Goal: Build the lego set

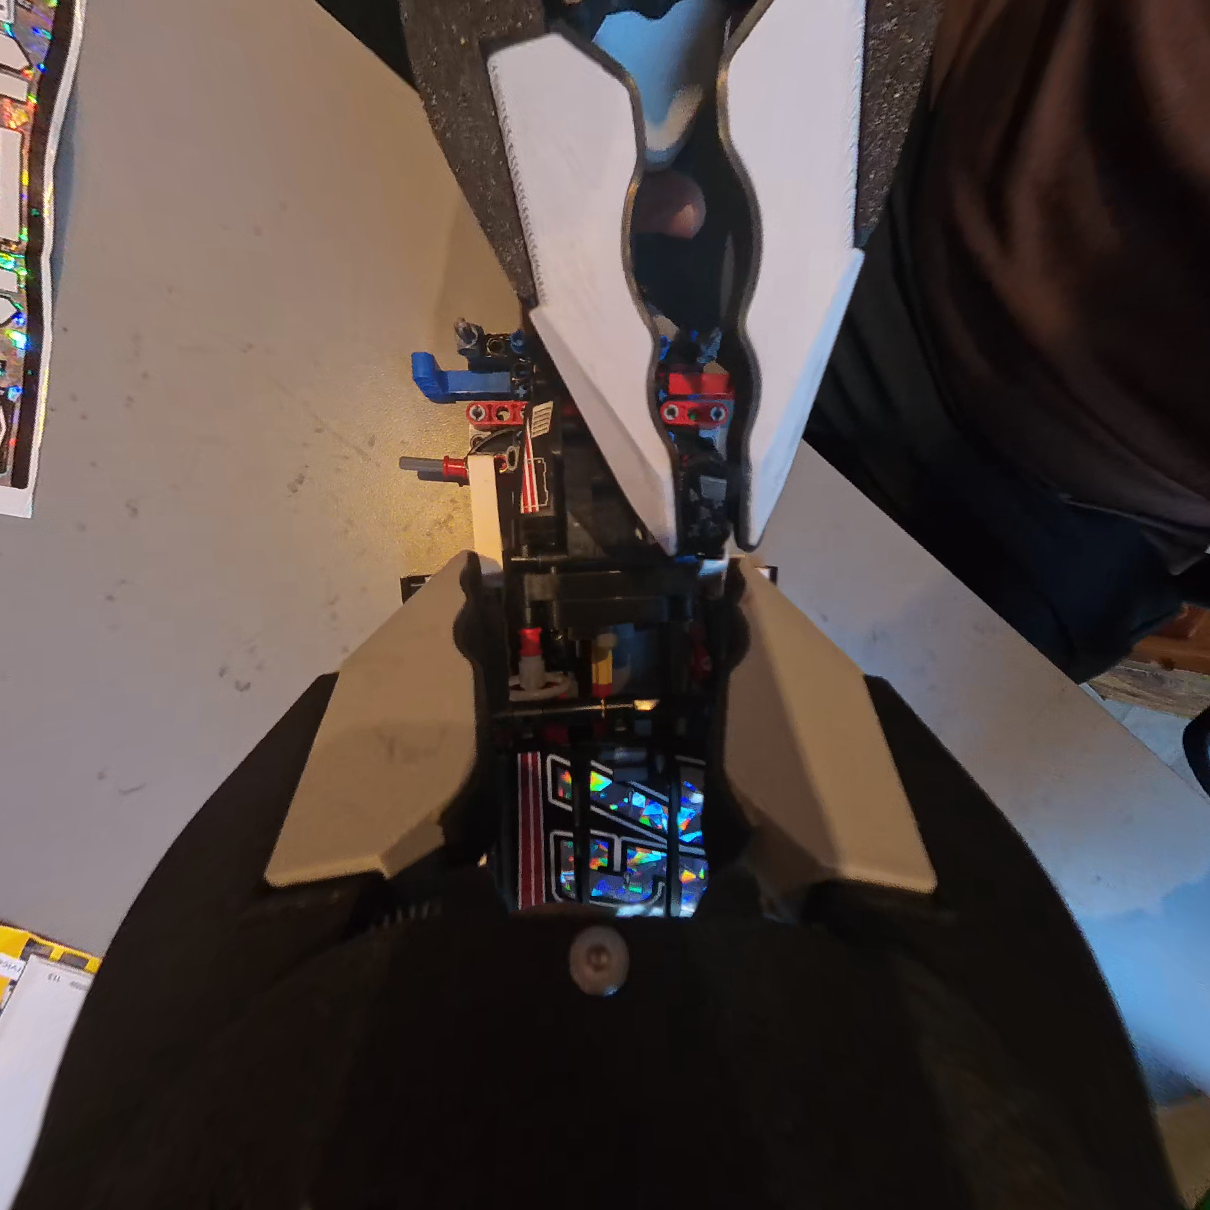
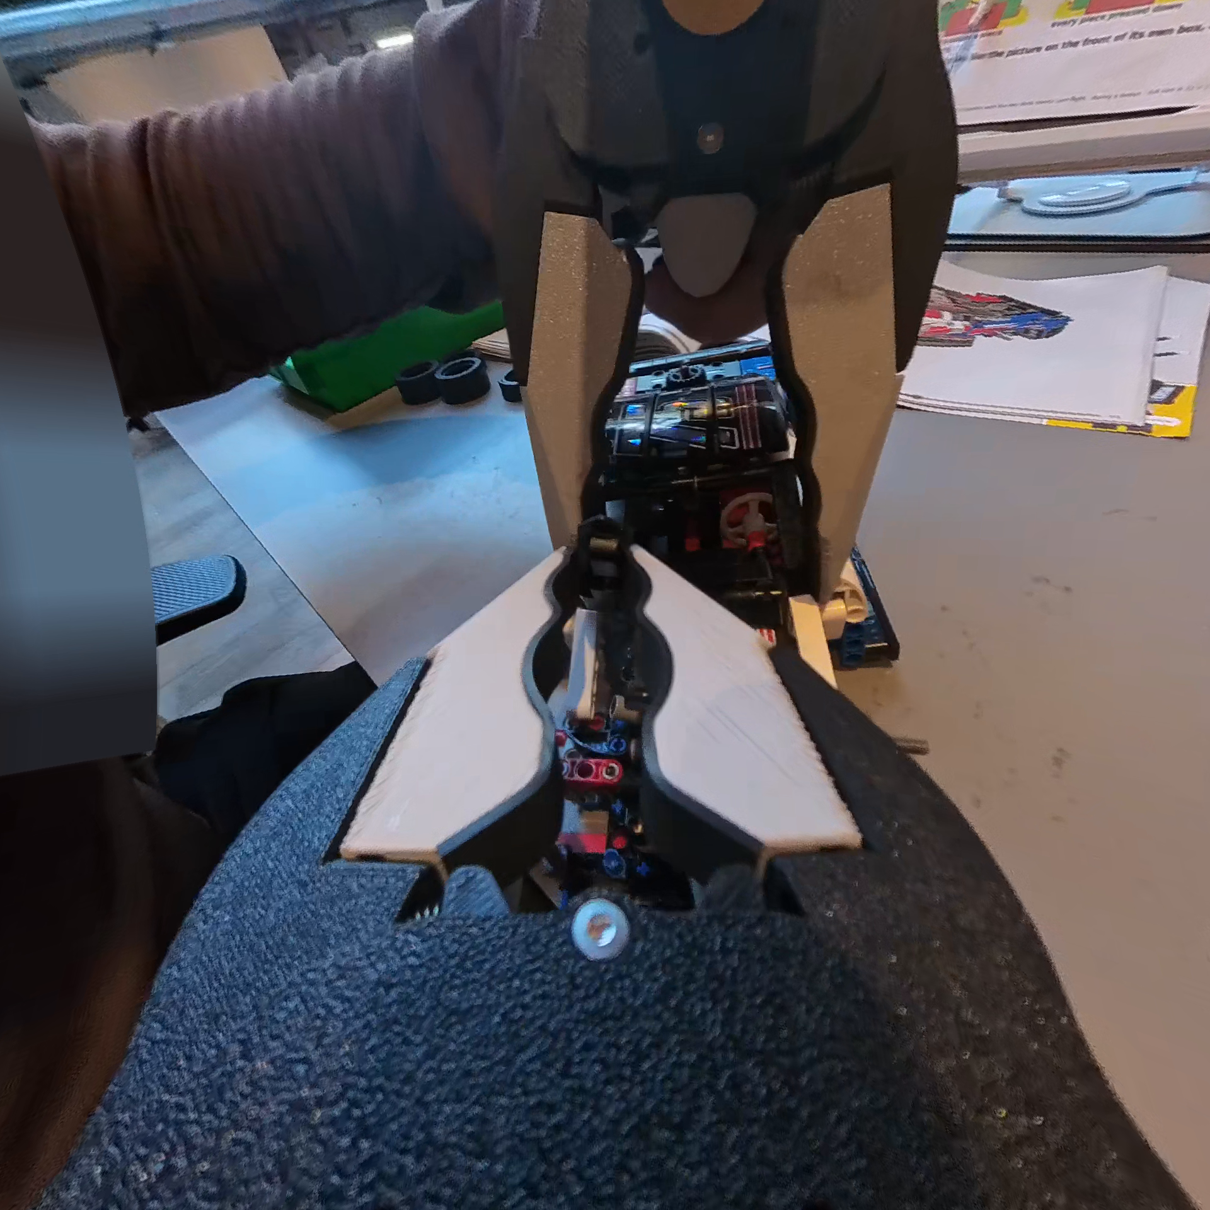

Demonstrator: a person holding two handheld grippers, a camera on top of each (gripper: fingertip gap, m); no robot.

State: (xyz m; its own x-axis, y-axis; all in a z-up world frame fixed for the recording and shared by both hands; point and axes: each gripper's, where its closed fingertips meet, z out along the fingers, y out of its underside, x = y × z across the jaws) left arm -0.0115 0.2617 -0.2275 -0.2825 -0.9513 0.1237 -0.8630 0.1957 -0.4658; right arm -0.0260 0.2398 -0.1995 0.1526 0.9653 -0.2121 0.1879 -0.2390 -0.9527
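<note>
Two grippers meet over the car [image 1: 589, 589], a half-built black model standing on the table [image 1: 229, 327]. The left gripper [image 1: 599, 563] straddles the car's body, fingers against both sides, gripping it. The right gripper [image 2: 599, 556] comes from the opposite end, its fingers nearly closed on a small black part [image 2: 601, 543] over the car's open end.

A skewed push could probably pop the part out of the tips or shift the car inside the left grip, since the hold looks shallow. Loose pins on the car might also snap off.

Where the part seats is hidden behind the right fingers. Wheels [image 2: 452, 380] lie well behind the car, beside a green bin [image 2: 393, 353]; motion blur softens the small pieces.
</note>
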